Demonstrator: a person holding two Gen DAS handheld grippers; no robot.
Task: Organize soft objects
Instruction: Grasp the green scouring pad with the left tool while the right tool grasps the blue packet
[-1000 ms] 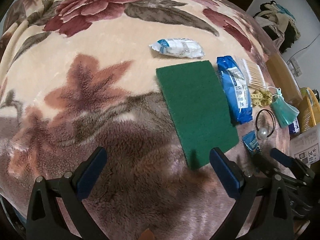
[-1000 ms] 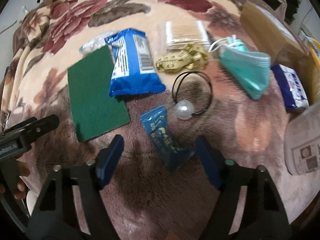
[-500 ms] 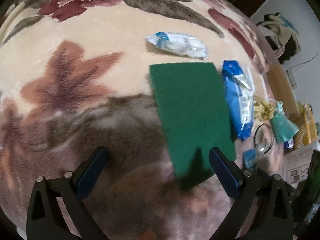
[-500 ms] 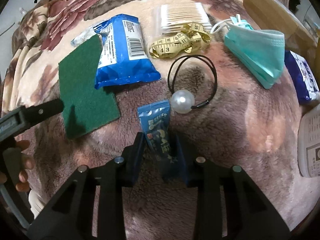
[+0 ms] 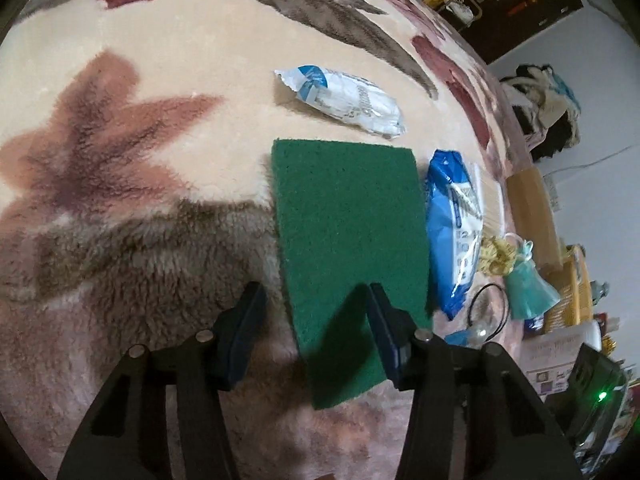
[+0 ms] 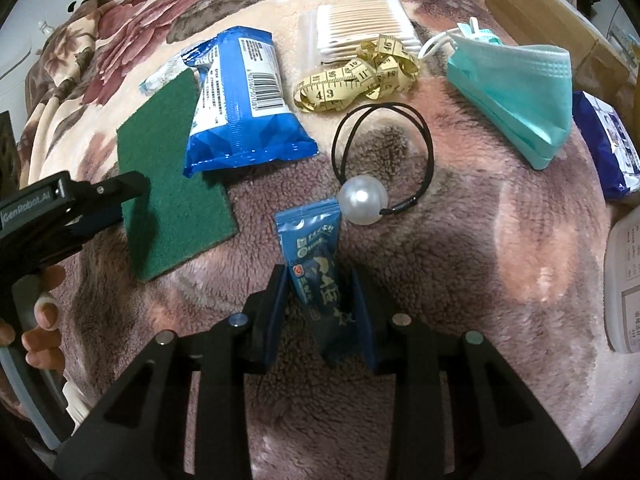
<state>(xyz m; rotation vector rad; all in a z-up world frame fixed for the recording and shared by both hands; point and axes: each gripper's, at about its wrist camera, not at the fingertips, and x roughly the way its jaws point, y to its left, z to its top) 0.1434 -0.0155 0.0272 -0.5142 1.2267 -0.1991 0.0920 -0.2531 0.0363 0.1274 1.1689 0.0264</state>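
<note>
right tongs just clamped onto the small blue sachet near the bed's front edge, so that one's ready to lift; left tongs have been closing around the green scouring pad's near corner, no pinch yet

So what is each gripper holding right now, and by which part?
The right gripper pinches the small blue sachet by its near end. The left gripper, which has just been closing, straddles the green scouring pad near corner; no grip shows.
</note>
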